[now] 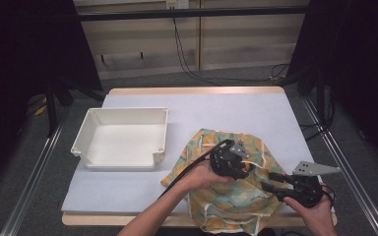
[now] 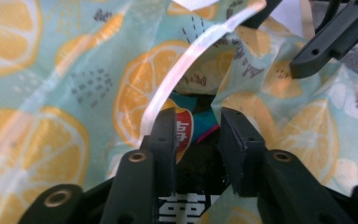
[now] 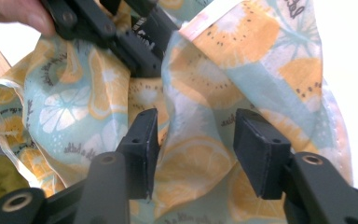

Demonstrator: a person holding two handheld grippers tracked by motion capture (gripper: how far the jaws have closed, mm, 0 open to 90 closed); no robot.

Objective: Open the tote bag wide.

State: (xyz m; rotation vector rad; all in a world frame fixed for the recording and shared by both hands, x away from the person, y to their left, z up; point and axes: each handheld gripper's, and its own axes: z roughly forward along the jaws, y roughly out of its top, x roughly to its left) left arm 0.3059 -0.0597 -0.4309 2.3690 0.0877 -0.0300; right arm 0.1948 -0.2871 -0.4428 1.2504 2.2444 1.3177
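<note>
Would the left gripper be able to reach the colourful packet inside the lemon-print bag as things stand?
Probably yes: the left gripper points into the bag's open mouth, the packet lies just past its open fingers, and nothing blocks it.

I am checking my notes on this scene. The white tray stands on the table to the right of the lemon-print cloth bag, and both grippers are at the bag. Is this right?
Not quite. In the high view the white tray stands to the left of the lemon-print cloth bag, not to its right. The rest holds: the left gripper and the right gripper are both at the bag.
</note>
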